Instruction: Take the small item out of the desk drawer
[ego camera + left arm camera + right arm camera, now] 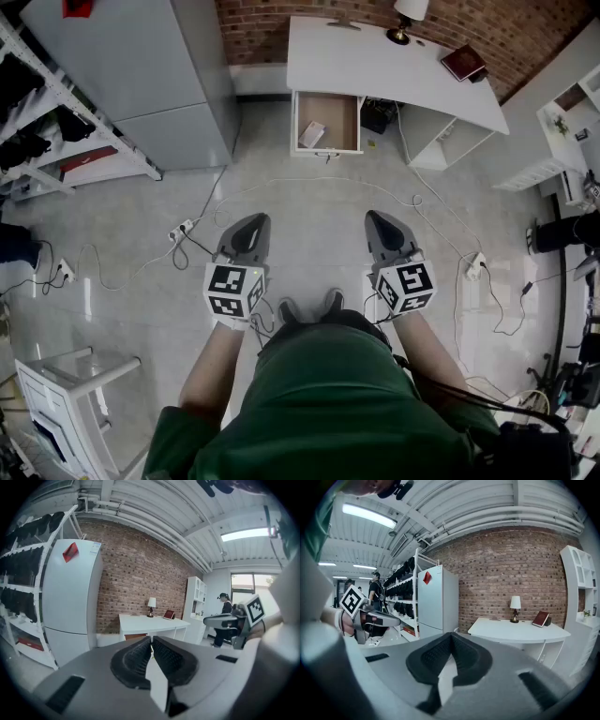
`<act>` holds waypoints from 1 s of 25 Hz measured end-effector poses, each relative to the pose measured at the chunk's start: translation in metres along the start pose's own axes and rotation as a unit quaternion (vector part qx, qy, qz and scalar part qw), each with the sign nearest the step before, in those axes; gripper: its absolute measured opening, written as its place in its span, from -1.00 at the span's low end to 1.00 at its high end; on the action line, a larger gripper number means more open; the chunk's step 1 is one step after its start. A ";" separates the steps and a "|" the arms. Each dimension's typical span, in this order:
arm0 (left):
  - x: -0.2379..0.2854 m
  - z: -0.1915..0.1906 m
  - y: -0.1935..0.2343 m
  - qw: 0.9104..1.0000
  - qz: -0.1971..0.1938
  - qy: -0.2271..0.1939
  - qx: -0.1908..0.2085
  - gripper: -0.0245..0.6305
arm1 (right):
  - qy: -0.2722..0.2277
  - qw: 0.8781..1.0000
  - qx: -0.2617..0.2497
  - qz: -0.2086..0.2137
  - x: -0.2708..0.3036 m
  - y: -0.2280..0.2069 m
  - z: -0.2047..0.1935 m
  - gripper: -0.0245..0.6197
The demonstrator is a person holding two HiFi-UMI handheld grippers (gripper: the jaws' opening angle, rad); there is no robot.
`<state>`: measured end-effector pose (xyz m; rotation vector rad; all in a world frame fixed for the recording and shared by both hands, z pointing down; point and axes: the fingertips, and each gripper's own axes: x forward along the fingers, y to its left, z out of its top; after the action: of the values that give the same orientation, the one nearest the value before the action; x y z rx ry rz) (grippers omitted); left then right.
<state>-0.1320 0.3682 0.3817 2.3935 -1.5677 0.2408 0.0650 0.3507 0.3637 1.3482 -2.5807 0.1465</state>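
Note:
A white desk [375, 66] stands against the brick wall far ahead, with its wooden drawer [327, 123] pulled open. A small pale item [311, 133] lies inside the drawer. My left gripper [256, 221] and right gripper [373, 218] are held side by side over the floor, well short of the desk. Both are shut with nothing between the jaws. The left gripper view shows the desk [150, 622] in the distance beyond the closed left gripper [151, 641]. The right gripper view shows the desk [520, 630] beyond the closed right gripper [451, 637].
A grey fridge [150, 75] stands left of the desk, next to a shelf rack [56, 122]. Cables and a power strip [181, 228] cross the floor ahead. On the desk are a lamp [405, 19] and a red book [463, 63]. A white shelf unit [562, 141] is at the right.

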 end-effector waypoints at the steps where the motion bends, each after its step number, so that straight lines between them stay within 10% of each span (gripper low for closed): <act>1: -0.001 0.001 -0.003 1.000 -0.001 0.000 0.002 -0.89 | -0.001 1.000 0.001 0.001 -0.002 0.000 0.000 -0.92; 25: 0.051 -0.003 -0.144 0.999 0.028 0.032 0.033 -0.89 | 0.003 0.997 0.060 0.051 -0.061 -0.115 -0.049 -0.91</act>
<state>0.0204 0.3787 0.3799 2.3668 -1.6241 0.3821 0.2007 0.3430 0.3945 1.2511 -2.6744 0.3261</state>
